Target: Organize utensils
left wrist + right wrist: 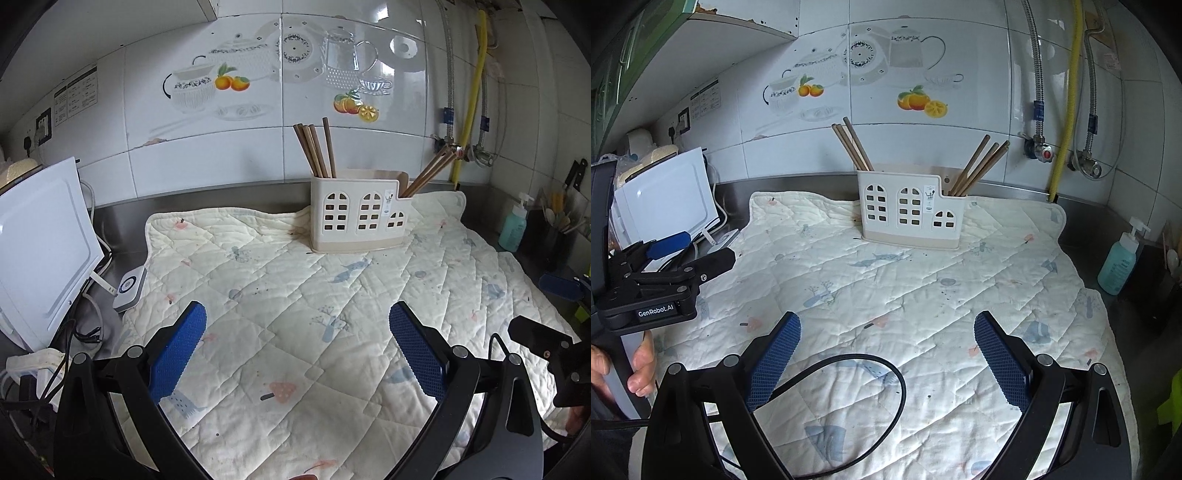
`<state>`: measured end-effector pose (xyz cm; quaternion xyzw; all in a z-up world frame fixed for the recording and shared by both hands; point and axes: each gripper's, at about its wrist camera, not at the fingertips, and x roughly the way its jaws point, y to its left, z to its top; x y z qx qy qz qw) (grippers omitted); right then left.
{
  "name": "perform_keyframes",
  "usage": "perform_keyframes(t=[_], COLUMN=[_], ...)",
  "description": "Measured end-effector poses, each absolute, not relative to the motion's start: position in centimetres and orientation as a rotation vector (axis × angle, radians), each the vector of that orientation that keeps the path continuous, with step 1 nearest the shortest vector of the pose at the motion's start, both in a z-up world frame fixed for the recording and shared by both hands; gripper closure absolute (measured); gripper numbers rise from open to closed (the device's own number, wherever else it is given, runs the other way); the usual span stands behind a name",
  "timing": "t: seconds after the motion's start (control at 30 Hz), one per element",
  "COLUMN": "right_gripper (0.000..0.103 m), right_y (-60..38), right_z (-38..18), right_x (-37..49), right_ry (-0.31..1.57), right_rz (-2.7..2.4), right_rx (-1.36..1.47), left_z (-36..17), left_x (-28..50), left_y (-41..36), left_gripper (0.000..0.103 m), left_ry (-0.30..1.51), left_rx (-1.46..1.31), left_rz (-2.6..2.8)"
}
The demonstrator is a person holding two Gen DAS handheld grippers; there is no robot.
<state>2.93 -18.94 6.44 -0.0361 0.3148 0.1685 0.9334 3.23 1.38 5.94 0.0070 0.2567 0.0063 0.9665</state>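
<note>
Chopsticks [317,151] stand in the left end of the cream utensil holder [354,214] at the far side of the quilted mat [295,295], with more chopsticks [428,173] leaning from its right end. Left gripper [297,356] and right gripper [886,363] hover over the near mat, fingers spread wide and holding nothing.
</note>
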Motion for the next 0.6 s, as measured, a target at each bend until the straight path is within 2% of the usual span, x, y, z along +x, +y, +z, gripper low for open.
perform_keyframes(t=[0.6], right_gripper=[0.011], right_y=[-18.1], right_z=[5.0], right_x=[2.8], right_ry=[0.683], right_rz=[0.360], right_rx=[-0.078], left_z=[4.5], left_x=[3.1], left_y=[1.0], left_gripper=[0.005], left_ry=[0.552], left_rx=[0.037], left_rz=[0.026])
